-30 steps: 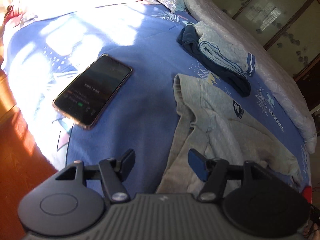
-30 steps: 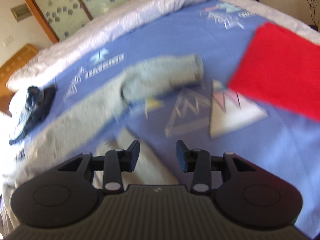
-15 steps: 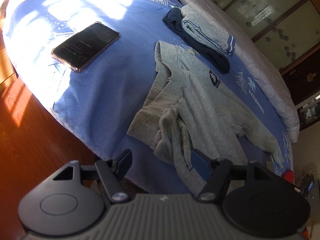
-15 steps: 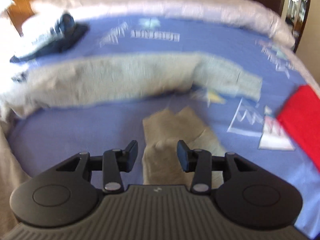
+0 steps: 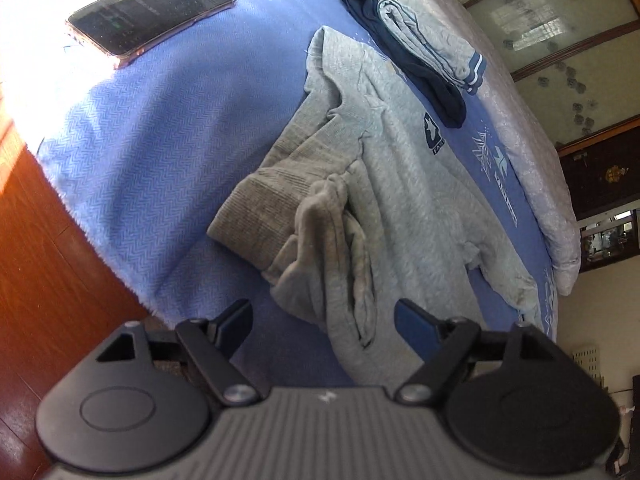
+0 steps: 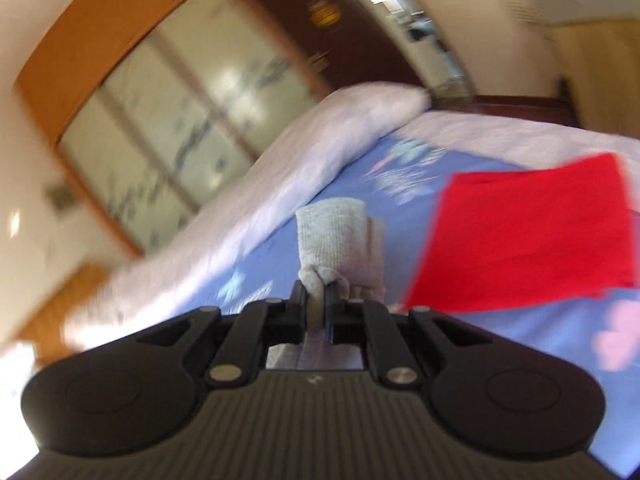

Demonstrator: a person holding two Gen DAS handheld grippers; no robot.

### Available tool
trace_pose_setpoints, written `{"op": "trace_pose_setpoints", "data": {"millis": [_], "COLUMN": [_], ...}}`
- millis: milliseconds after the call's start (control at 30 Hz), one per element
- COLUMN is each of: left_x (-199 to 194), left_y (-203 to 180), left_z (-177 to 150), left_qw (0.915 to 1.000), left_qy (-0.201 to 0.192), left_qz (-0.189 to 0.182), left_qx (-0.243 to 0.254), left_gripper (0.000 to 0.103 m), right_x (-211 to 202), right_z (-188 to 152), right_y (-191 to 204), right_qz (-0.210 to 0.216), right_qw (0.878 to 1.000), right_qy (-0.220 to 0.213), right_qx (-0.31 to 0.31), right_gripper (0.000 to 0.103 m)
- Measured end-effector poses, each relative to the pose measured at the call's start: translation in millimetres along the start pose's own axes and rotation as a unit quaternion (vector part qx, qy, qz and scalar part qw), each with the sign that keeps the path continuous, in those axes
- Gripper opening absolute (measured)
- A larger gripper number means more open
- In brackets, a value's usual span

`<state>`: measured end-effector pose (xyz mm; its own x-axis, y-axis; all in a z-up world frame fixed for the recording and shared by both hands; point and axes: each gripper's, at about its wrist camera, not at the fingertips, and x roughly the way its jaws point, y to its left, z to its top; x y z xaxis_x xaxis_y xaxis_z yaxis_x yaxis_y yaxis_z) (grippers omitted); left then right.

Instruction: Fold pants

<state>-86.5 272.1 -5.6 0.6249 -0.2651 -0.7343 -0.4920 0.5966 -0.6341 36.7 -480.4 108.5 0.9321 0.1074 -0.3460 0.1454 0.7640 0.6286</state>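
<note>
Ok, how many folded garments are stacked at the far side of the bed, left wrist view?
2: a navy one underneath, a light grey one on top. More may be hidden.

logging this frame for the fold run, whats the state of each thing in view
grey pants: unfolded, waist bunched at the bed edge, one cuff pinched
left gripper: open, jaws just widened, over the bunched waist, not gripping
right gripper: just shut on the cuff
phone: flat, screen lit
folded clothes: stacked beyond the pants
red cloth: flat on the blue bedspread
</note>
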Motion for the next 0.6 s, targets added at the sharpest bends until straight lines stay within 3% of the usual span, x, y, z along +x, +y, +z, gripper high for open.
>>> {"op": "trace_pose_setpoints", "data": {"millis": [167, 300, 467, 500, 533, 600], "left_x": [13, 18, 25, 25, 24, 28], "left_y": [10, 6, -3, -6, -10, -11], "left_z": [7, 14, 21, 22, 22, 26], "left_qw": [0.9993, 0.9991, 0.9993, 0.9996, 0.9998, 0.9997], "left_qy": [0.017, 0.014, 0.005, -0.003, -0.008, 0.010], "left_qz": [-0.009, -0.015, -0.005, 0.004, 0.016, 0.020], "left_qx": [-0.031, -0.036, -0.037, -0.029, -0.012, -0.011], "left_gripper": [0.080, 0.081, 0.085, 0.073, 0.037, 0.014], "right_x": [-31, -38, -44, -44, -42, -36], "right_z": [-28, -67, -81, -80, -77, -73], "right_y": [-94, -129, -141, -141, -138, -129], "right_qz": [-0.044, -0.084, -0.085, -0.079, -0.078, -0.089], "right_qw": [0.988, 0.976, 0.967, 0.968, 0.969, 0.974], "right_qy": [0.013, 0.043, 0.057, 0.057, 0.059, 0.070], "right_qx": [0.147, 0.198, 0.232, 0.231, 0.225, 0.194], "right_gripper": [0.012, 0.016, 0.042, 0.043, 0.043, 0.018]}}
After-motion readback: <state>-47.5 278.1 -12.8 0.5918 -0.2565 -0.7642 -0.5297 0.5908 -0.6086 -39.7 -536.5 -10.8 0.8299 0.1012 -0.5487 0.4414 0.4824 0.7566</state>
